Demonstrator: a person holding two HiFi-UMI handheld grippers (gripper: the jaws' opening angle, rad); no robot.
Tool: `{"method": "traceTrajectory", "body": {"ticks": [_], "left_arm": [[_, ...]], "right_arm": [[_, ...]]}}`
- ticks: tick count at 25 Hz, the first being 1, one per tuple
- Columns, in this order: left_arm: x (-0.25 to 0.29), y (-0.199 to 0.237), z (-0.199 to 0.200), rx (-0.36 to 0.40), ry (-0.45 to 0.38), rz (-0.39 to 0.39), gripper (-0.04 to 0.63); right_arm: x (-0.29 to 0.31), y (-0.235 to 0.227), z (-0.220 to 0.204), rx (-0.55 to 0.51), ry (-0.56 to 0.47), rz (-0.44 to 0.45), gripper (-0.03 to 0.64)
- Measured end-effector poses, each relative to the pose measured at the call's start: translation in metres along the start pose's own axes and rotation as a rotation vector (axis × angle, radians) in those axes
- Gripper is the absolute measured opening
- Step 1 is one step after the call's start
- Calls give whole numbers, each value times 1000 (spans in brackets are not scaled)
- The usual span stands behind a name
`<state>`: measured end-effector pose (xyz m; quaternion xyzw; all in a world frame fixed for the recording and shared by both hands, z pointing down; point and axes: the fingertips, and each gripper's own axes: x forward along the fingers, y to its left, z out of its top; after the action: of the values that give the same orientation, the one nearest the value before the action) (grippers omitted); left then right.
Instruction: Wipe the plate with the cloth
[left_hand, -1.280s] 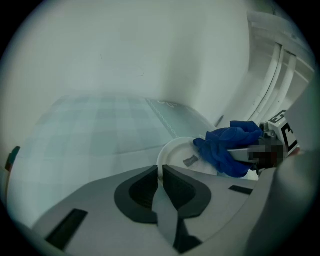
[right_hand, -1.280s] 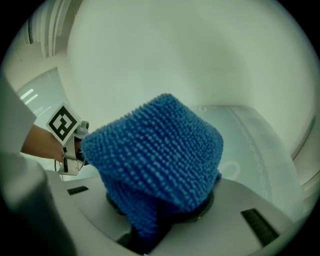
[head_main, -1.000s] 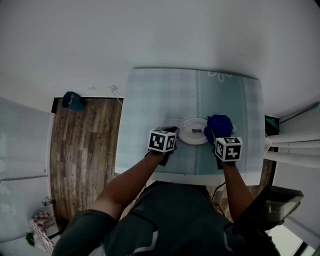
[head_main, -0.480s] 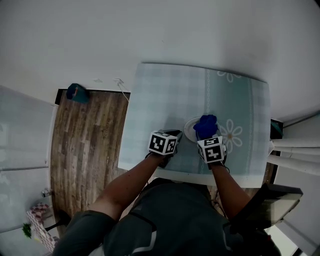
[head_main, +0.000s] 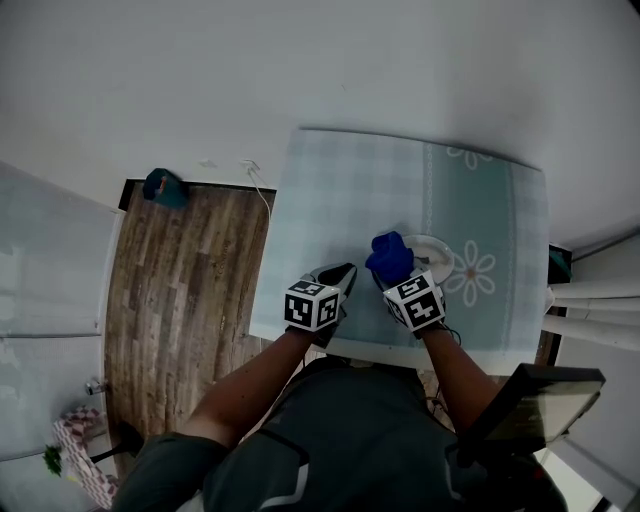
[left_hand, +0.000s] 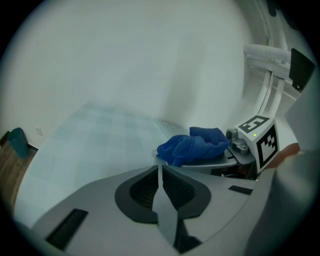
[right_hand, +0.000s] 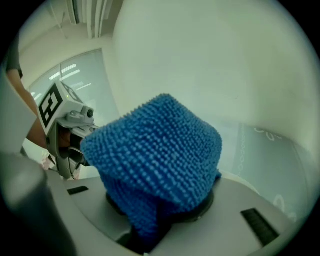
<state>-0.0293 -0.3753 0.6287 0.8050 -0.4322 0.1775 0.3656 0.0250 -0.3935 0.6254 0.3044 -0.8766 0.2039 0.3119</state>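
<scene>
A white plate (head_main: 438, 258) lies on the pale blue checked tablecloth (head_main: 330, 200), near the table's front edge. My right gripper (head_main: 394, 273) is shut on a bunched blue cloth (head_main: 389, 257), which covers the plate's left rim. In the right gripper view the cloth (right_hand: 160, 150) hides the jaws and fills the middle. My left gripper (head_main: 343, 273) sits left of the cloth, apart from the plate, jaws shut with nothing between them. The left gripper view shows its closed jaws (left_hand: 159, 167), with the cloth (left_hand: 192, 145) and the right gripper's marker cube (left_hand: 257, 137) just beyond.
A wooden floor (head_main: 180, 290) lies left of the table, with a teal object (head_main: 163, 187) and a white cable (head_main: 258, 180) by the wall. White flower prints (head_main: 472, 272) mark the tablecloth's right part. A dark flat object (head_main: 530, 400) is at lower right.
The right gripper has carried the cloth leftward, from the plate's right side across it to its left rim. The left gripper, earlier at the plate's left rim, now stands apart from it.
</scene>
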Motion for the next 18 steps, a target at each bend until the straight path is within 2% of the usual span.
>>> {"method": "traceTrajectory", "body": {"ticks": [3, 8, 11, 14, 18], "left_arm": [[-22, -6, 17, -1, -67, -16, 34], [-63, -31, 58, 174, -199, -61, 33], [-84, -40, 79, 239, -271, -91, 11], [-105, -47, 97, 253, -335, -130, 11], [-129, -61, 112, 258, -380, -212, 9]], "right_arm": [[-23, 7, 17, 43, -85, 13, 111], [-73, 11, 50, 80, -249, -61, 112], [-102, 10, 63, 108, -311, -137, 112], [-132, 13, 75, 151, -392, -192, 112], [-167, 24, 86, 175, -466, -269, 112]]}}
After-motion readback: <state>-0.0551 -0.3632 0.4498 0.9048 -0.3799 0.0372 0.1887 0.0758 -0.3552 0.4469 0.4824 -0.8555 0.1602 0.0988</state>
